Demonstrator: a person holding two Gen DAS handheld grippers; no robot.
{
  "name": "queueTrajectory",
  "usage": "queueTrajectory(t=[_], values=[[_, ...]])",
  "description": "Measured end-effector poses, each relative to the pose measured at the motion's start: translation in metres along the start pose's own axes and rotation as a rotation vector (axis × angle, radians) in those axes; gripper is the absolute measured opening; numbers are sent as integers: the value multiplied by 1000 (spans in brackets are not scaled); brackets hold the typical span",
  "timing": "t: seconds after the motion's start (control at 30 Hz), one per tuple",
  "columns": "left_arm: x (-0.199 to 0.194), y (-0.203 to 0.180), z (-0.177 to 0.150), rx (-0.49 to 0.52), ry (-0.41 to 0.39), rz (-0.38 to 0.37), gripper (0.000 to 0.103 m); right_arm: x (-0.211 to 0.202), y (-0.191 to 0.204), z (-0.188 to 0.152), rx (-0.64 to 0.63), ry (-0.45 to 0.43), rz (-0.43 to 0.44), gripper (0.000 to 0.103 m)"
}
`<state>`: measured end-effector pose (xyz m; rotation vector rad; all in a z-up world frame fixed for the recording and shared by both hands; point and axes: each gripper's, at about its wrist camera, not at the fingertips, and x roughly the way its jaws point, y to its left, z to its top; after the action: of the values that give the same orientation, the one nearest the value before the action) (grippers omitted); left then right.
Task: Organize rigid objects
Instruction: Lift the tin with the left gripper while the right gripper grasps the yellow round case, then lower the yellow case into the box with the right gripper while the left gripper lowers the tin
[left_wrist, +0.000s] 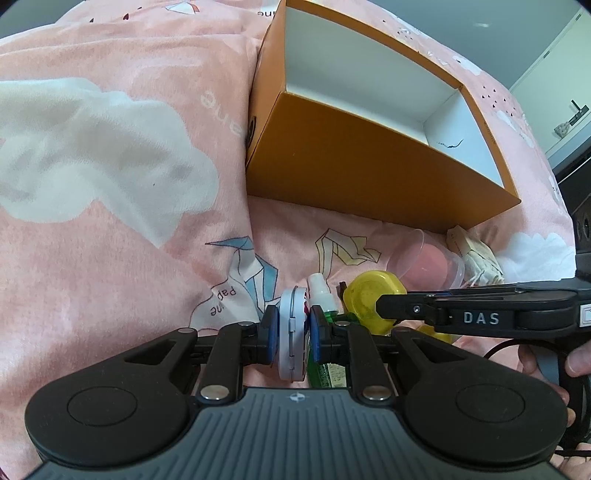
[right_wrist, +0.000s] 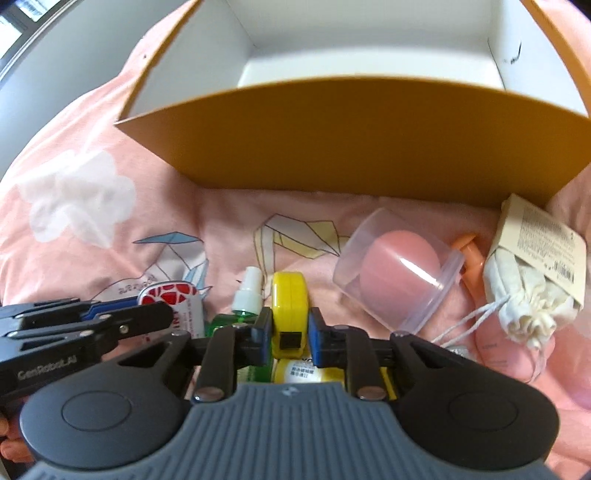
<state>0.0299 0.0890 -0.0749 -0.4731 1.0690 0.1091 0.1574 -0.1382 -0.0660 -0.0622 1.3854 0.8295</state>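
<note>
Partly hidden: green bottle (right_wrist: 246, 325) behind right gripper (right_wrist: 288, 338).

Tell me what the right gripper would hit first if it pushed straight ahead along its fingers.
Most likely the near wall of the orange box. The right gripper, shut on the yellow tape measure, faces it across bare bedding; depth is uncertain.

The orange box (left_wrist: 369, 173) stands open-topped with a bare white floor, so entry from above is free. Its tall near wall blocks any straight push from the items' side. Before that wall lies a strip of pink bedding (right_wrist: 236, 206), open at the left. To the right a clear capsule (right_wrist: 397, 275) and a cloth pouch (right_wrist: 532, 288) crowd the gap near the box's corner.
</note>
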Motion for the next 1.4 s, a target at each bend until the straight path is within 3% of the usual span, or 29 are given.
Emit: queueTrajectory(t=[0.4, 0.77, 0.97, 1.17, 1.4], values=[[-26, -28, 18, 88, -113, -10, 20, -49, 1, 7, -66, -95, -2, 19], [-53, -55, 53, 128, -245, -99, 20, -114, 14, 37, -129, -247, 30, 18], [-56, -66, 77, 115, -309, -108, 20, -136, 18, 57, -140, -343, 11, 18], [-44, -59, 112, 139, -305, -106, 19, -133, 12, 89, -113, -387, -14, 18], [-9, -57, 159, 229, -210, -76, 19, -103, -1, 127, -73, -371, -39, 18]])
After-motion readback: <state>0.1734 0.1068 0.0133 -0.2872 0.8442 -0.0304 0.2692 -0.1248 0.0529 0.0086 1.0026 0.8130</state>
